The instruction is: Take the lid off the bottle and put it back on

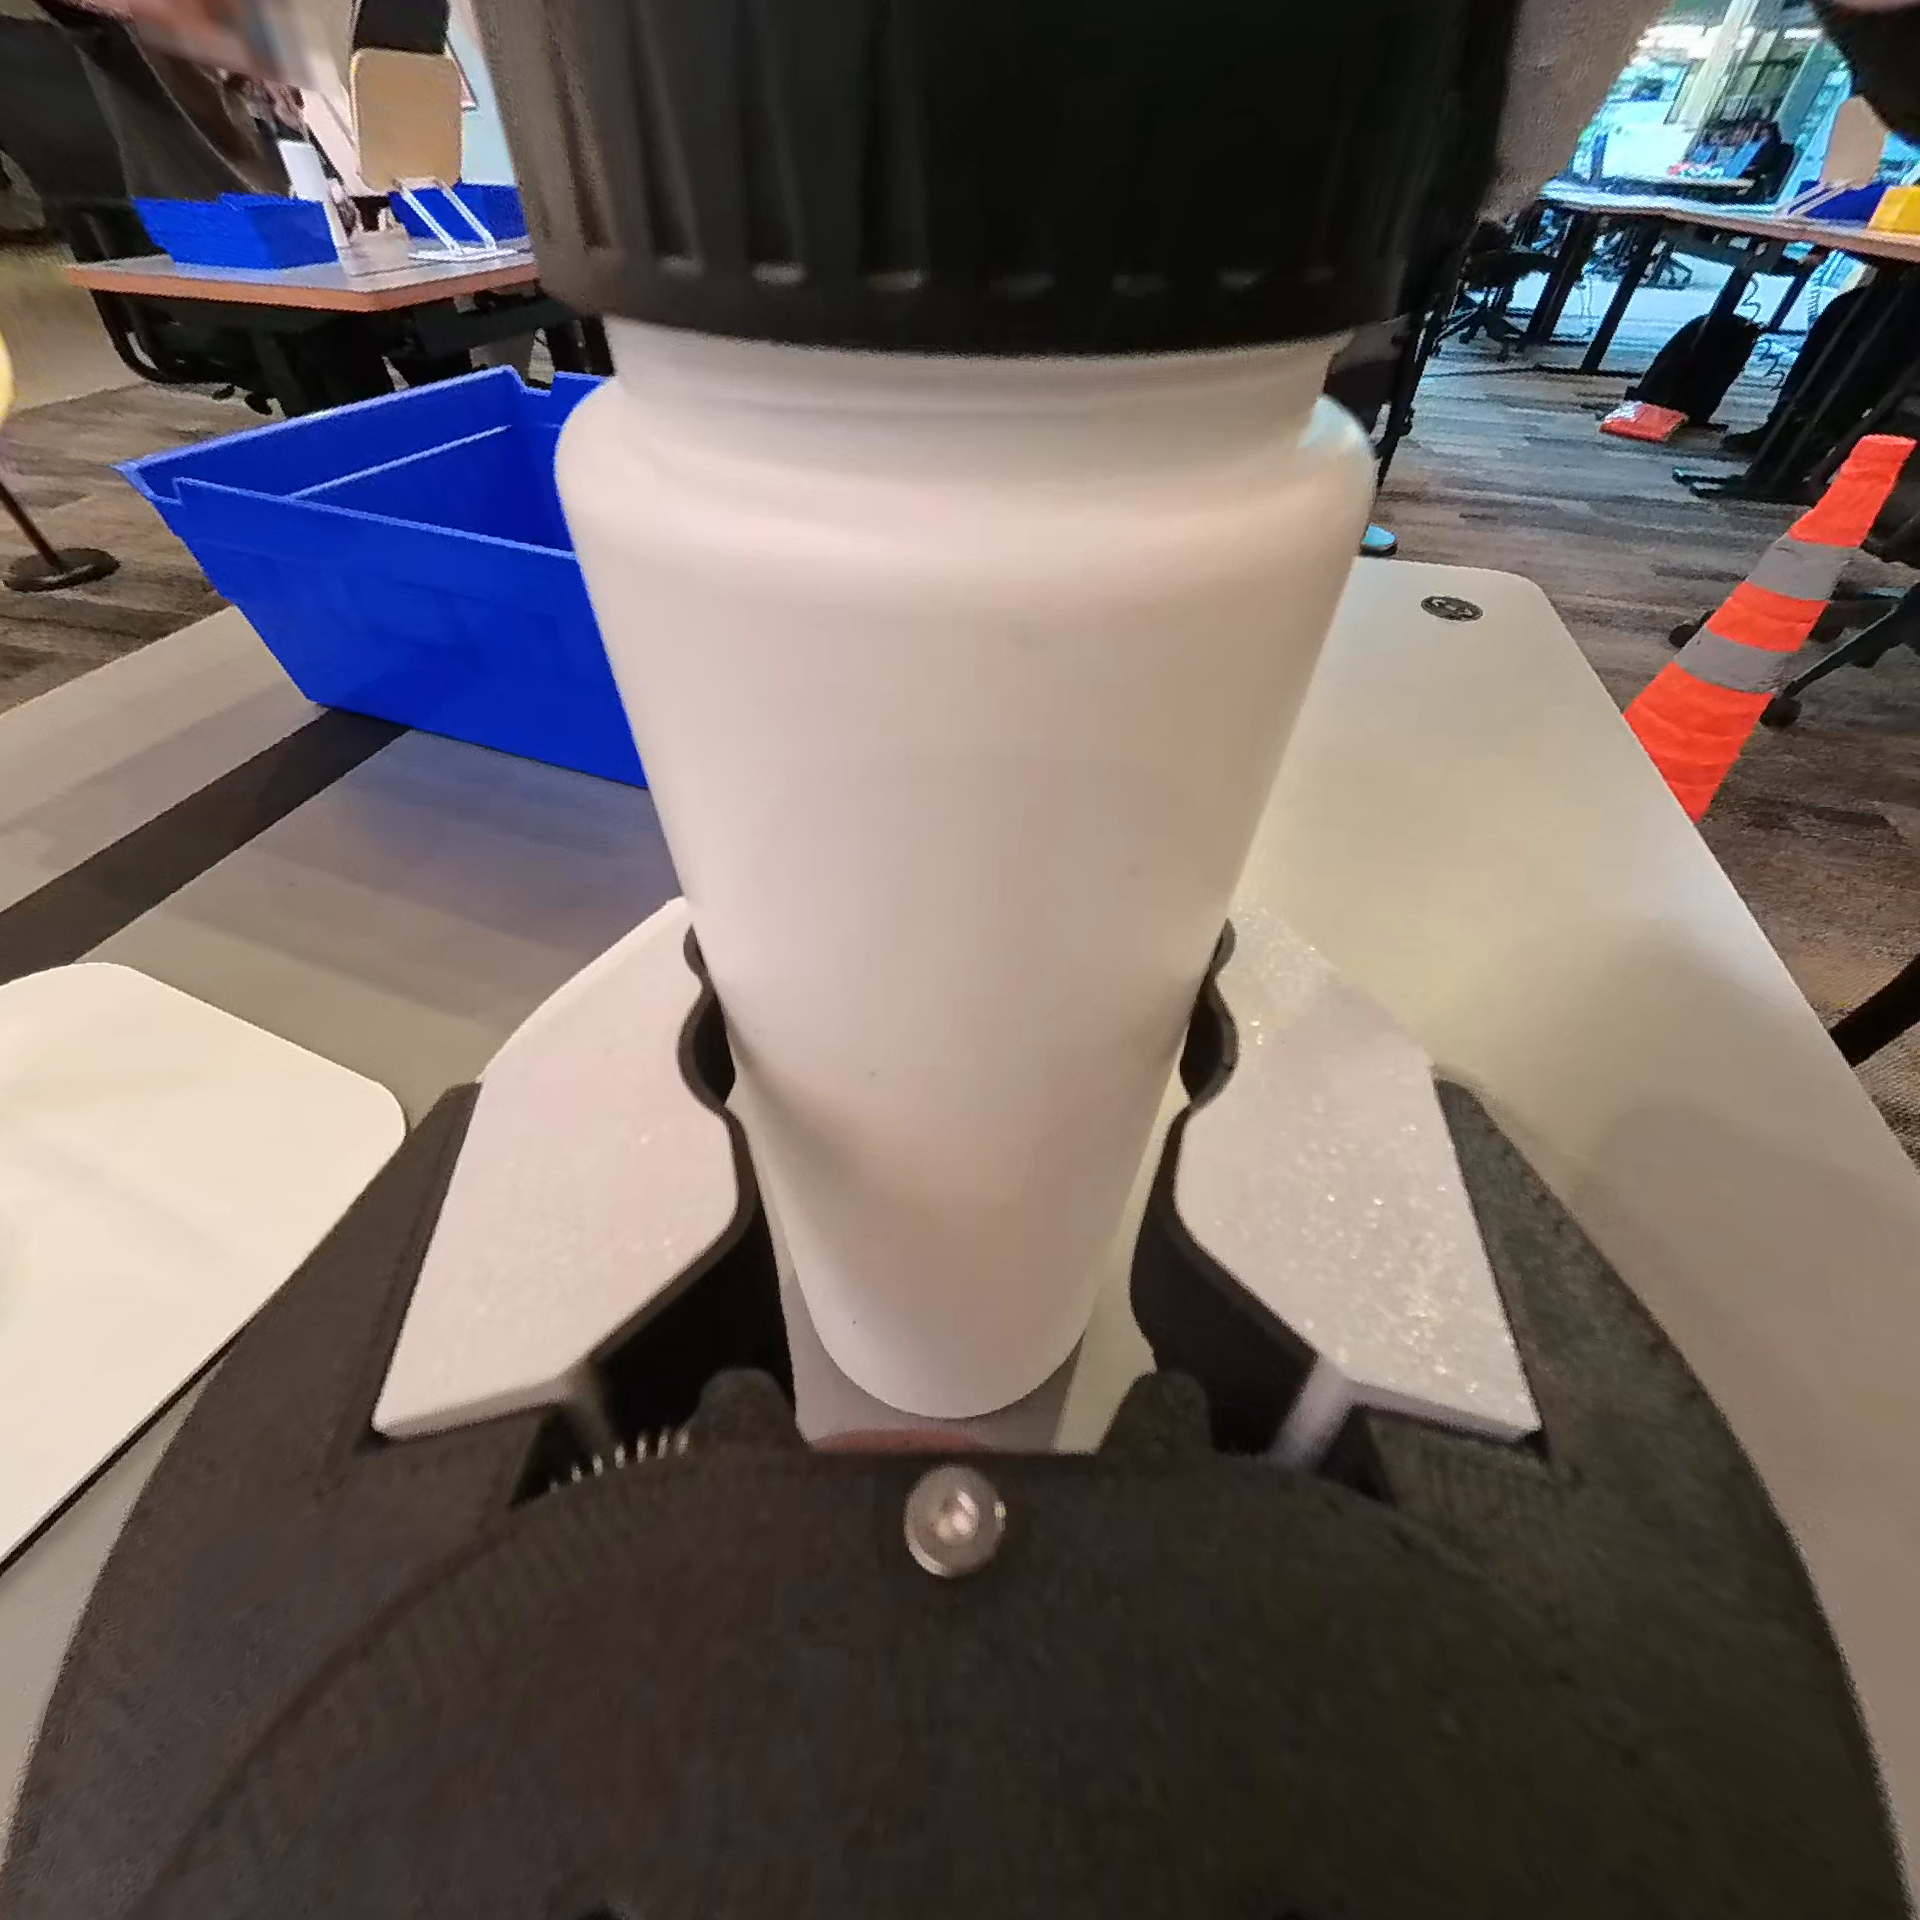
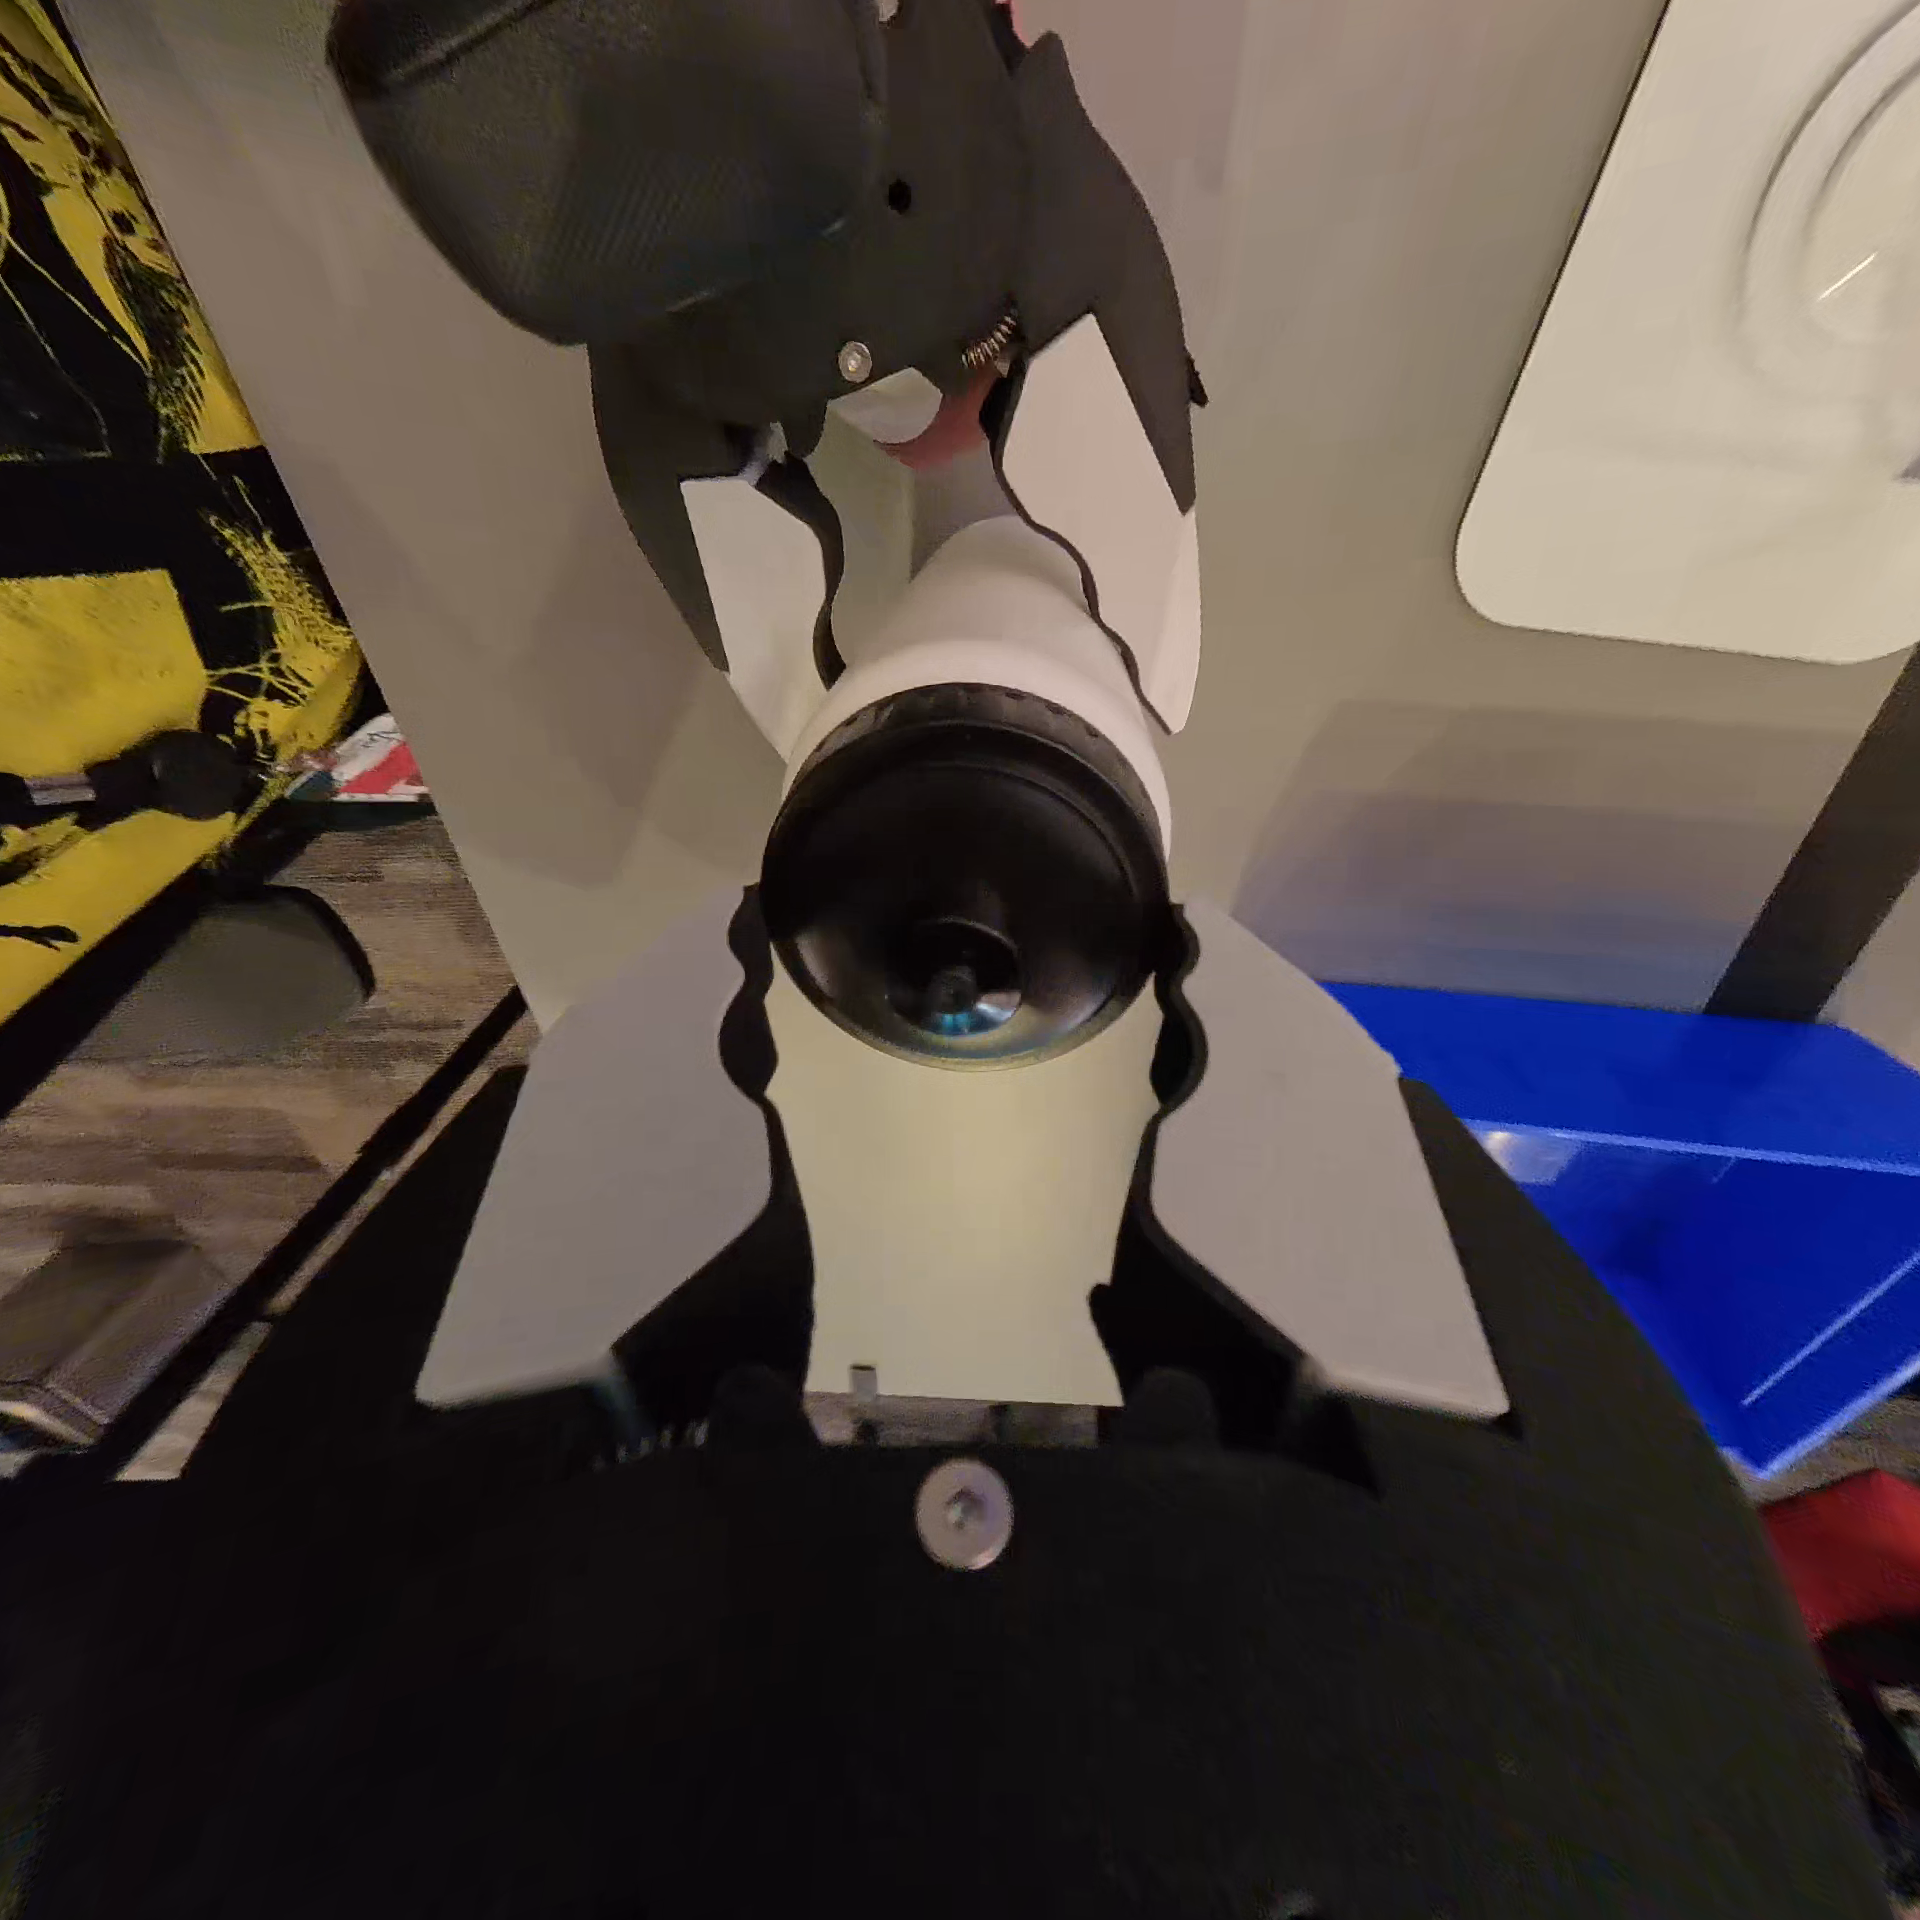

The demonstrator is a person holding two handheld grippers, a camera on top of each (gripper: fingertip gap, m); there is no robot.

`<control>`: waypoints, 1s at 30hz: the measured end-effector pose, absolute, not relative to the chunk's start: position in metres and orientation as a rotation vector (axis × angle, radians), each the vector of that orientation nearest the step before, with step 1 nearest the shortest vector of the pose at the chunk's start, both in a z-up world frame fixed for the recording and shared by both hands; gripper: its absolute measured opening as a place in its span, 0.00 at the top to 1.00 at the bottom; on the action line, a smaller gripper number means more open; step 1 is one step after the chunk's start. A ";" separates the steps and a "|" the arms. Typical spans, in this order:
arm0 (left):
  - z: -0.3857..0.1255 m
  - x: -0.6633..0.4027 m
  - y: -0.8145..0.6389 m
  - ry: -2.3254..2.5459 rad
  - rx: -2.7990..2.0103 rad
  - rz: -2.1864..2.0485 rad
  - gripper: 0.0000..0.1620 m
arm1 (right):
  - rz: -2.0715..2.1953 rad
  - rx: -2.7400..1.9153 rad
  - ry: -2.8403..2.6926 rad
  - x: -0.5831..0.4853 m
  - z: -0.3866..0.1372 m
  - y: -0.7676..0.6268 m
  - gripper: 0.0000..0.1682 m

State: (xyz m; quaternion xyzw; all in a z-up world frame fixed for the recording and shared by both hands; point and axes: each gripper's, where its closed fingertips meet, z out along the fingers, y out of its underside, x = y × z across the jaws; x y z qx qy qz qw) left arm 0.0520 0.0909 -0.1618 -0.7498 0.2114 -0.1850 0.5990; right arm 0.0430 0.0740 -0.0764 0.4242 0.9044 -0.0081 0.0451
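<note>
A white bottle (image 1: 956,831) with a black ribbed lid (image 1: 987,156) stands upright just above the white table (image 1: 1507,883). My left gripper (image 1: 961,987) is shut on the bottle's lower body, one finger on each side. In the right wrist view I look straight down on the lid (image 2: 961,883) and the bottle (image 2: 987,634) below it. My right gripper (image 2: 966,945) comes from above, and its jaws touch the lid's left and right sides. The left gripper (image 2: 982,665) shows there beyond the lid, clamped on the bottle. The lid sits on the bottle's neck.
A blue plastic bin (image 1: 395,582) stands on the table behind and left of the bottle; it also shows in the right wrist view (image 2: 1662,1174). A white board (image 1: 156,1195) lies at the left. An orange cone (image 1: 1766,623) stands on the floor past the table's right edge.
</note>
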 end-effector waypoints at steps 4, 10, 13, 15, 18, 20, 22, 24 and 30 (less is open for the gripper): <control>-0.162 0.053 0.091 0.499 -1.741 -0.418 0.47 | 0.158 1.056 2.880 0.045 -0.075 0.076 0.58; -0.162 0.051 0.090 0.490 -1.737 -0.432 0.47 | 0.750 0.346 3.020 0.039 -0.068 0.082 0.59; -0.162 0.050 0.090 0.488 -1.737 -0.435 0.47 | 0.903 0.236 2.996 0.037 -0.067 0.083 0.59; -0.162 0.051 0.090 0.492 -1.737 -0.438 0.47 | 0.809 0.300 3.016 0.038 -0.068 0.081 0.59; -0.162 0.054 0.090 0.506 -1.741 -0.421 0.47 | 0.525 0.654 3.006 0.039 -0.067 0.073 0.50; -0.162 0.054 0.090 0.504 -1.739 -0.426 0.47 | 0.374 0.898 2.965 0.040 -0.065 0.072 0.47; -0.162 0.053 0.090 0.501 -1.738 -0.429 0.47 | 0.238 1.089 2.922 0.039 -0.066 0.073 0.51; -0.162 0.054 0.090 0.503 -1.738 -0.427 0.47 | 0.091 1.235 2.833 0.040 -0.070 0.070 0.56; -0.162 0.054 0.090 0.501 -1.739 -0.424 0.47 | 0.081 1.147 2.862 0.042 -0.073 0.069 0.58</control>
